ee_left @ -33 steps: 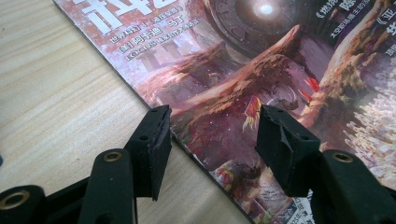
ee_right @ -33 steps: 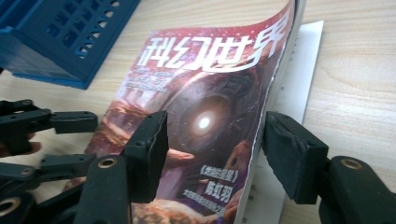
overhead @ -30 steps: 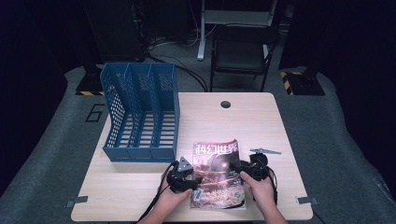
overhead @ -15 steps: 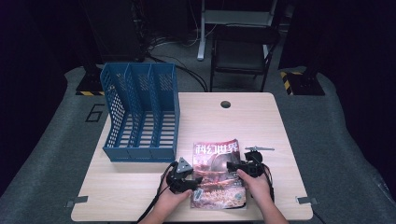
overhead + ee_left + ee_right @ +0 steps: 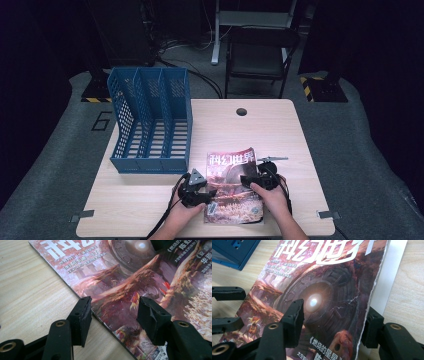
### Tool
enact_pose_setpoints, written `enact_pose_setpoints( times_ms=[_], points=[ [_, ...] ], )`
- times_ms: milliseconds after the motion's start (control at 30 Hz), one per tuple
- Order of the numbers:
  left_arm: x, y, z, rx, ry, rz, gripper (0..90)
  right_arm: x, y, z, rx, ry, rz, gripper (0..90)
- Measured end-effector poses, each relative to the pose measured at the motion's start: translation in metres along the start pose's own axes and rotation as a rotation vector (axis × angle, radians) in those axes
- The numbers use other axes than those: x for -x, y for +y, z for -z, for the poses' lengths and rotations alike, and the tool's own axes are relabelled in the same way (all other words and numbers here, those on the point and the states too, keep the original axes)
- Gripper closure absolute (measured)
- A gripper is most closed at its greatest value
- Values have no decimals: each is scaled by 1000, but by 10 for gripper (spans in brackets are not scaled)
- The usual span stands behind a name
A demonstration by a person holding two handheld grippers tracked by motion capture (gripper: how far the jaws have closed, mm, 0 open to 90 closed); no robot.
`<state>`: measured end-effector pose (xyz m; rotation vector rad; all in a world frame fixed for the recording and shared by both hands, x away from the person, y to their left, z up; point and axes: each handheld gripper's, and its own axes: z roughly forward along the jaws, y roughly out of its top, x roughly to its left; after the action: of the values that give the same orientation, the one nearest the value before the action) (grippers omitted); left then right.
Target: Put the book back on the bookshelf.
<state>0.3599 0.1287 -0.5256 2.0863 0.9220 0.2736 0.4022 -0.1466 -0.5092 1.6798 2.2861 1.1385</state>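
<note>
Your magazine (image 5: 232, 185) lies flat on the near part of the table (image 5: 300, 150), cover up, just to the right of the near right corner of the blue file rack (image 5: 150, 120), which stands on the left half of the table. You have one gripper at each long edge of it.

Your left gripper (image 5: 196, 186) sits at the magazine's left edge. In the left gripper view its jaws stand partly open and straddle that edge: one jaw is over bare wood, the other over the cover, and neither pad presses on anything, so it holds nothing.

Your right gripper (image 5: 260, 179) sits at the magazine's right edge. In the right gripper view its jaws are parted too: one hovers over the glowing disc printed on the cover, the other is past the torn right edge, beside a strip of white page. It grips nothing there
</note>
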Motion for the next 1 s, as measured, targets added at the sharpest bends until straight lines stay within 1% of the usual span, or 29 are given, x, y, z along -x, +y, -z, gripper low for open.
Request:
enact_pose_setpoints(
  times_ms=[33,67,133,200,233,300,367,400,433,467,533,600,633,700,800,867,933,1000],
  points=[
    [1,-1,0,9,-3,14,448,0,0,0,-4,1,1,429],
    [0,-1,0,8,-7,9,448,-1,0,-1,-3,9,17,382],
    [0,0,0,2,-7,11,448,-2,-1,-1,-3,8,21,379],
    [0,-1,0,7,-8,10,448,-4,-1,-1,-2,-4,40,384],
    [0,-1,0,7,-8,11,448,-4,-1,-1,-2,-4,41,386],
    [0,-1,0,6,-9,11,448,-3,-1,0,-2,-7,27,427],
    [0,-1,0,6,-9,10,448,-2,-2,0,4,-18,36,480],
    [0,-1,0,7,-9,10,448,-2,-2,1,3,-23,23,507],
    [0,-1,0,7,-9,9,448,0,-2,1,7,-24,31,531],
    [0,-1,0,4,-15,9,448,2,-2,2,7,-13,11,569],
    [0,-1,0,5,-8,5,448,3,-2,2,5,-10,3,582],
    [-1,-2,0,16,-3,-1,447,4,-3,3,1,-1,-4,623],
    [0,-2,0,18,-7,9,447,5,-3,3,3,5,-8,632],
    [0,-2,0,18,-5,4,447,6,-3,3,2,10,-15,653],
    [-1,-2,0,16,-3,-1,447,7,-3,3,14,16,-4,682],
    [-1,-2,0,14,-2,-10,447,6,-3,4,18,21,-3,720],
    [-1,-2,0,14,-1,-9,447,4,-3,6,20,29,-1,753],
    [-1,-1,0,9,-1,-9,447,4,-3,5,23,32,4,758]
  ],
)
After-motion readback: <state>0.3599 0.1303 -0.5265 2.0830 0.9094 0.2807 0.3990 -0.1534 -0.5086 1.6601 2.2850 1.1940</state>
